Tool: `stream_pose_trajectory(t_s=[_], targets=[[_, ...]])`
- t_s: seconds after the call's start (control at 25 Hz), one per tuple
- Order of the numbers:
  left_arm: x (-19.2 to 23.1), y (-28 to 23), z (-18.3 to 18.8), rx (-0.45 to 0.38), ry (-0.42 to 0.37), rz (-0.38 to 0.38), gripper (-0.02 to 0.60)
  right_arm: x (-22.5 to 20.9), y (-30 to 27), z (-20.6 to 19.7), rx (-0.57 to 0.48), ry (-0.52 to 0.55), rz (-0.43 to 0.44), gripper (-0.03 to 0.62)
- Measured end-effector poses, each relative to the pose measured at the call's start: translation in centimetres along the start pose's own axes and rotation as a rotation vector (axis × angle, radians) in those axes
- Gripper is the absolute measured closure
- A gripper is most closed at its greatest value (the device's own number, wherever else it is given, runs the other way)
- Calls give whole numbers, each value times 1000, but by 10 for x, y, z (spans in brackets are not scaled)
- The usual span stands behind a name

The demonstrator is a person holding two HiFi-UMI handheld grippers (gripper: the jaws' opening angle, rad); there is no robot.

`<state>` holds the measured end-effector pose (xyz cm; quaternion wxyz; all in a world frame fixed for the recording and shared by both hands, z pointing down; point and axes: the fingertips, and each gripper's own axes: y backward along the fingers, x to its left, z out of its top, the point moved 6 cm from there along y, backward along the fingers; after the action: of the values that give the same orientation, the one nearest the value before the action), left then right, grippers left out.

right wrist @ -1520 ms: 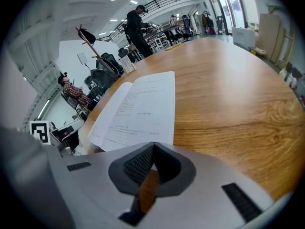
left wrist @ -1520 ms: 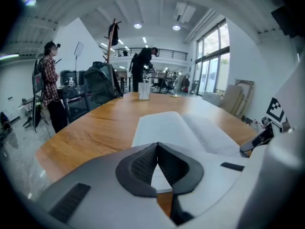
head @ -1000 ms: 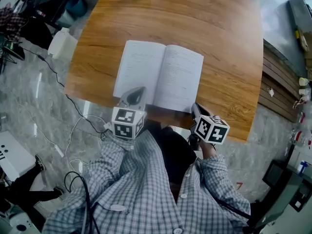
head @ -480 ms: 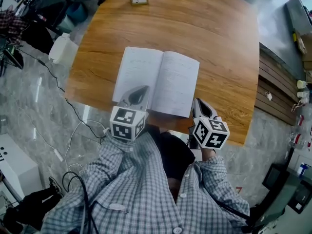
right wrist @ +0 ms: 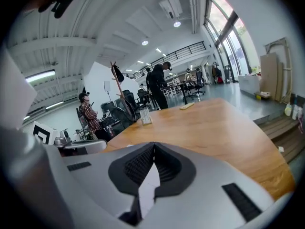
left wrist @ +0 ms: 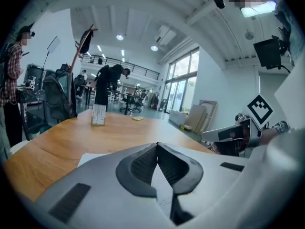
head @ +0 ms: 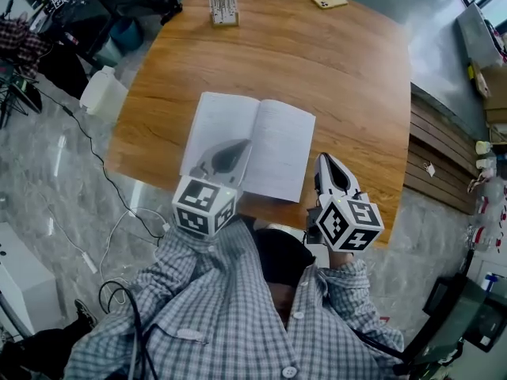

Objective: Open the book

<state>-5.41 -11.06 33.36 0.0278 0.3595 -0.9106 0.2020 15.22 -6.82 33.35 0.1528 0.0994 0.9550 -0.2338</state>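
Observation:
The book lies open flat on the wooden table, white pages up, near the table's front edge. My left gripper hovers over the lower part of the left page, jaws shut with nothing in them. My right gripper hangs just right of the book's near right corner, also shut and empty. In the left gripper view the pads meet at the tip of the left gripper, and a strip of the book shows below them. The right gripper view shows the right gripper closed the same way over the book's page.
A small upright card stand and a phone sit at the table's far side. A white jug and cables lie on the floor at left. People stand in the room beyond the table.
Both grippers have risen and tilted up from the table's front edge, still shut. The book stays open and has not moved on the table.

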Motion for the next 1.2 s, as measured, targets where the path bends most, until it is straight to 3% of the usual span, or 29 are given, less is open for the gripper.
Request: stream_pose_trajectory(t_s=[0.32,0.76,1.2], targets=[[-26,-1,36,-78,-72,-79,572,8,16,33,-114,63,20,574],[-52,-2,64,-185,-108,-161,572,31,44,74,-387,296,85,574],[-66,3,60,-166,-176,-217,572,42,46,72,-407,329,124,574]])
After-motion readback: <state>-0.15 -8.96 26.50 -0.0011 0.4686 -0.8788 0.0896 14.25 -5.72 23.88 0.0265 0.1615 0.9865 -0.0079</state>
